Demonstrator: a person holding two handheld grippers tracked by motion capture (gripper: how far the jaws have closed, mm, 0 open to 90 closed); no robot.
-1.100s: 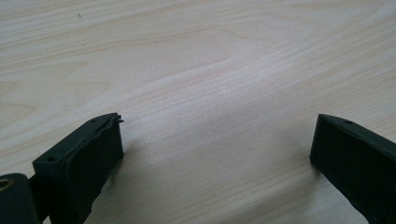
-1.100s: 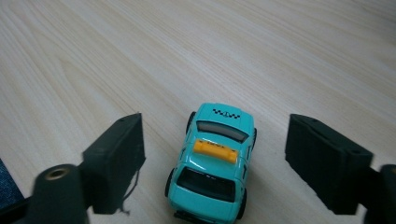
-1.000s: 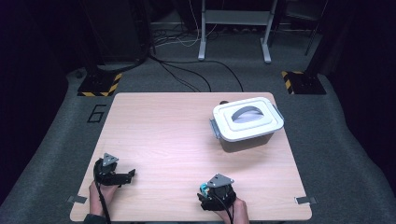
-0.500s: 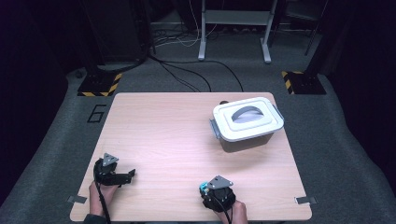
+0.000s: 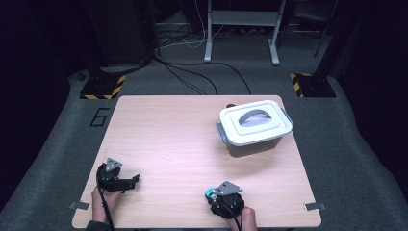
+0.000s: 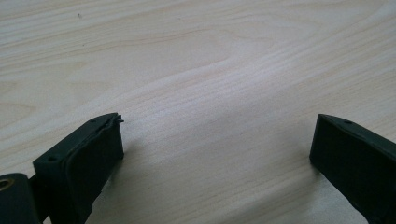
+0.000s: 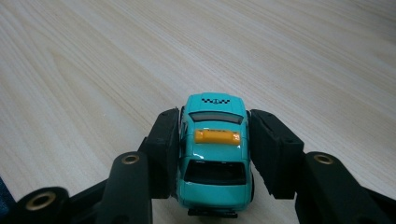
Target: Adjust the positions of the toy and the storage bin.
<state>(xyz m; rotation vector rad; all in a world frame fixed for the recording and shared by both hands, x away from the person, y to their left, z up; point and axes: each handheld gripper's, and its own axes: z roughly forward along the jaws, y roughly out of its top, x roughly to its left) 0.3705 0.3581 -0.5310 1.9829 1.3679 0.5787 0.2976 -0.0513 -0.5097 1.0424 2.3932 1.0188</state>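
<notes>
High view: lidded box (image 5: 254, 127) well apart, table (image 5: 168, 144) between.

The table (image 5: 159, 139) was pale, matt wood-grain laminate; the toy taxi (image 7: 214, 154) was glossy teal, the jaw pads matt black, and the lidded box (image 5: 255, 127) smooth white plastic.

Seen from above the near edge, facing forward and down over the whole table (image 5: 192, 144). Shot close and low along each gripper's jaws, skimming the wood. Shared: tabletop at seven and five o'clock.
</notes>
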